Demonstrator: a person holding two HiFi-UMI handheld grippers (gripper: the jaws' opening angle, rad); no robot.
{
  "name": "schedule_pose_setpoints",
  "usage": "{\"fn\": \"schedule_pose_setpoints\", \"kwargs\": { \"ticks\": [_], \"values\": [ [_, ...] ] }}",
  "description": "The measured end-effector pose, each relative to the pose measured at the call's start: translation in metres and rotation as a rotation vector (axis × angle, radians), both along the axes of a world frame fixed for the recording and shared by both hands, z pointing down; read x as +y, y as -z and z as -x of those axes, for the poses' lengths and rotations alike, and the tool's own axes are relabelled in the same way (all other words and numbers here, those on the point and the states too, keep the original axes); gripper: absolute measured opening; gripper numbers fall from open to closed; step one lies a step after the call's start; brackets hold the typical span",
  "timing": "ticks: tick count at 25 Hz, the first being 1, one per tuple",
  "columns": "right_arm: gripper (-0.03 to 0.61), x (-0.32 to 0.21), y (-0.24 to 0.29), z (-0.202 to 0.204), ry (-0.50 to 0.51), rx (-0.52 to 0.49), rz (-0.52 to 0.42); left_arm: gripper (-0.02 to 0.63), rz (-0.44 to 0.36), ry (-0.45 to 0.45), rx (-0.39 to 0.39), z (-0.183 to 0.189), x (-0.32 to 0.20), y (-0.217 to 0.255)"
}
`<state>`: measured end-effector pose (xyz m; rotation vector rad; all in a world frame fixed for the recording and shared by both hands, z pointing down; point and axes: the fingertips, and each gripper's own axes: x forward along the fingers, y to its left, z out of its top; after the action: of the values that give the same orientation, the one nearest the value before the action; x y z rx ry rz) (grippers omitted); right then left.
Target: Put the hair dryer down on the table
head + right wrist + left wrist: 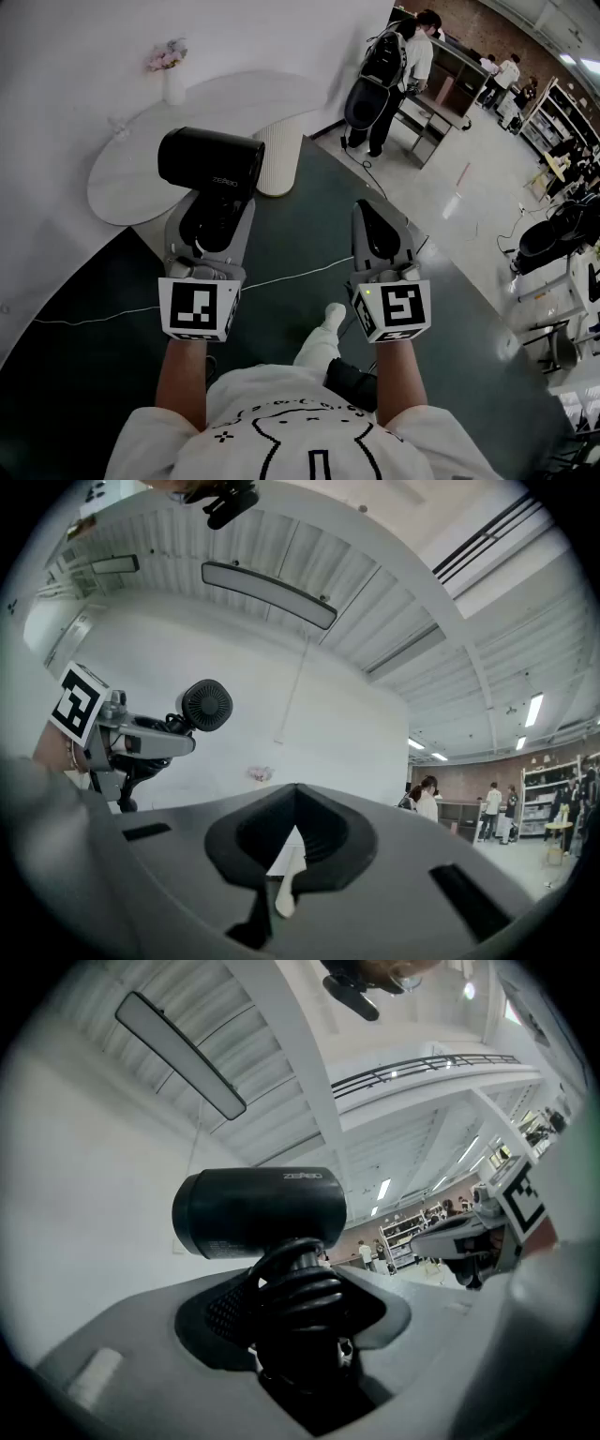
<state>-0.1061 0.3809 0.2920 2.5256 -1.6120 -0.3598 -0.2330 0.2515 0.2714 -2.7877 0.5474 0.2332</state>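
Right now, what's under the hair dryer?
The left claw grips the hair dryer by its handle from below. Beside it shows the round white table; whatever lies directly beneath the dryer's body is covered.

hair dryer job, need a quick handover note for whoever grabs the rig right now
Left tool: shut on the hair dryer, gripping its handle with the barrel on top.
Right tool: shut, empty, held beside the left.
Table: the white round one, ahead and to the left.
Done: dryer is in hand and raised.
Left: bring it over the table, set it down, open the left tool and back off.
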Motion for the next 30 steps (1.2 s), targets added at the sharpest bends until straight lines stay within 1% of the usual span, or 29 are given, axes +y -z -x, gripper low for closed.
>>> {"fn": "schedule_pose_setpoints", "kwargs": {
  "ticks": [4, 7, 10, 13, 18, 22, 26, 30],
  "values": [
    [-0.003, -0.004, -0.007, 0.006, 0.007, 0.001, 0.008, 0.241, 0.007, 0.006, 0.000, 0.004, -0.007, -0.005],
    [-0.003, -0.003, -0.006, 0.002, 0.015, -0.009, -0.010, 0.241, 0.008, 0.009, -0.002, 0.002, -0.007, -0.005],
    [-0.003, -0.006, -0.002, -0.008, 0.019, -0.010, -0.026, 0.240, 0.005, 0.014, 0.006, -0.007, -0.011, -0.003],
    [-0.003, -0.021, 0.000, -0.026, 0.033, -0.003, -0.023, 0.240, 0.003, 0.021, 0.004, -0.024, -0.023, -0.002],
    [-0.003, -0.050, 0.004, -0.073, 0.054, -0.027, -0.023, 0.240, 0.000, 0.043, -0.008, -0.066, -0.045, 0.005],
    [-0.003, -0.083, 0.004, -0.114, 0.080, -0.031, -0.013, 0.241, 0.017, 0.067, -0.017, -0.105, -0.075, 0.004],
    [-0.003, -0.115, -0.001, -0.158, 0.113, -0.036, 0.022, 0.241, 0.039, 0.100, -0.030, -0.145, -0.103, 0.003],
    [-0.003, -0.136, -0.003, -0.210, 0.150, -0.044, 0.048, 0.241, 0.061, 0.144, -0.038, -0.194, -0.122, 0.001]
  ]
}}
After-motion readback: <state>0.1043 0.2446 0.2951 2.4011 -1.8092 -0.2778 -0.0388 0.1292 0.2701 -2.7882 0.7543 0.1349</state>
